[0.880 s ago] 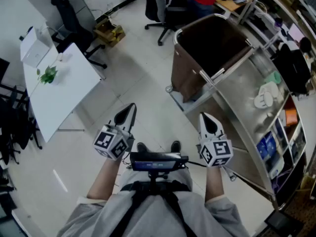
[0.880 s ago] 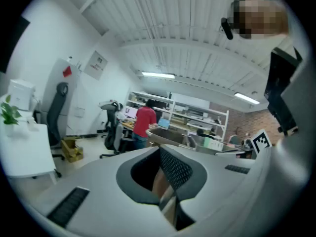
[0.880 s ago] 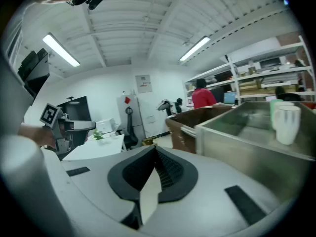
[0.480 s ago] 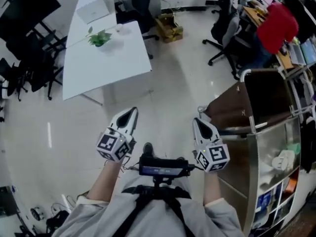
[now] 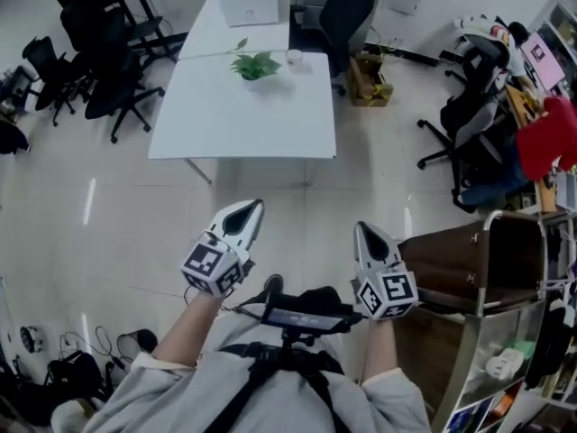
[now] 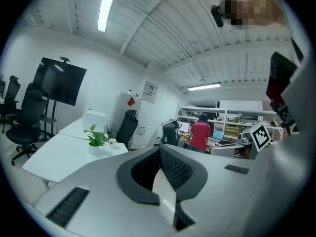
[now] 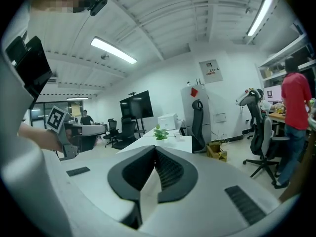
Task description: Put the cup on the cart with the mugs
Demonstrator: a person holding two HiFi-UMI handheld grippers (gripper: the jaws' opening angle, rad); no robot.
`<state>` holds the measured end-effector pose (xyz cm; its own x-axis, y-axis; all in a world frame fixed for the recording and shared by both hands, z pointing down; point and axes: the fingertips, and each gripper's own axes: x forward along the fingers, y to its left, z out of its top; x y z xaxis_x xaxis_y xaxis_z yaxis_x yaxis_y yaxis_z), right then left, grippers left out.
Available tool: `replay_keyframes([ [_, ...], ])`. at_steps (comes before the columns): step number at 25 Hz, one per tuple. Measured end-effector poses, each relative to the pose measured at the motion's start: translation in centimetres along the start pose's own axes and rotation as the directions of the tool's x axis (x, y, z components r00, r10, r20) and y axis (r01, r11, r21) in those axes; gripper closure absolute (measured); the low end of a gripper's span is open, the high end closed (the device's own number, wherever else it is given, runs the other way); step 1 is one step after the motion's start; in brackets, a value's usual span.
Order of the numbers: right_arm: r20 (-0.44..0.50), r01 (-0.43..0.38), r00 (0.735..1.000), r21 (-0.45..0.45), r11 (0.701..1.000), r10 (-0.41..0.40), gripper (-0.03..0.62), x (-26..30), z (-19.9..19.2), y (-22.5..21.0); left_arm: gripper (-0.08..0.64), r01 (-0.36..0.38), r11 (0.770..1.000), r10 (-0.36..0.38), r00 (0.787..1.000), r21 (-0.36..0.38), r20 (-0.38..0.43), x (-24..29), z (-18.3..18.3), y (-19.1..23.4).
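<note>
White table [image 5: 239, 106] lay well ahead of both tools, cup [image 5: 293, 57] at its far edge beside the plant [image 5: 255, 64]. Left tool [image 5: 245, 213] and right tool [image 5: 368, 235] were pressed together, empty. I judged it best to walk closer, then spread one.

The white rectangular surface [image 5: 239, 106] lies ahead; at its far end a small potted green plant [image 5: 255, 64] stands just left of a small white cup [image 5: 294, 57]. The steel shelved cart [image 5: 500, 332] stands at the near right.
</note>
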<state>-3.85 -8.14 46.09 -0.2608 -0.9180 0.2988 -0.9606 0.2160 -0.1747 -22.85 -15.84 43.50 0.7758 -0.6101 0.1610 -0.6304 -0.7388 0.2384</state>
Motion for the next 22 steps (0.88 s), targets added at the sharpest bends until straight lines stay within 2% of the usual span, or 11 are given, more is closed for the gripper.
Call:
replay_keyframes([
  [4, 0.007, -0.044, 0.999, -0.015, 0.999, 0.044, 0.584, 2.9, 1.6, -0.7, 0.561, -0.019, 0.999, 0.019, 1.0, -0.025, -0.013, 1.5, 0.2, 1.8],
  [11, 0.027, -0.112, 0.993, -0.003, 0.994, 0.112, 0.584, 7.0, 4.0, -6.7, 0.561, -0.1, 0.994, 0.101, 0.995, -0.055, 0.018, 7.0, 1.1, 3.1],
  [16, 0.028, -0.18, 0.983, -0.023, 0.983, 0.181, 0.584, 10.0, 5.8, -10.3, 0.561, -0.161, 0.986, 0.163, 0.986, -0.045, 0.044, 10.5, 3.2, 2.6],
  [22, 0.015, -0.237, 0.971, -0.05, 0.97, 0.238, 0.584, 14.1, 7.6, -11.8, 0.561, -0.232, 0.973, 0.232, 0.973, -0.003, 0.021, 12.2, 4.3, 3.9],
])
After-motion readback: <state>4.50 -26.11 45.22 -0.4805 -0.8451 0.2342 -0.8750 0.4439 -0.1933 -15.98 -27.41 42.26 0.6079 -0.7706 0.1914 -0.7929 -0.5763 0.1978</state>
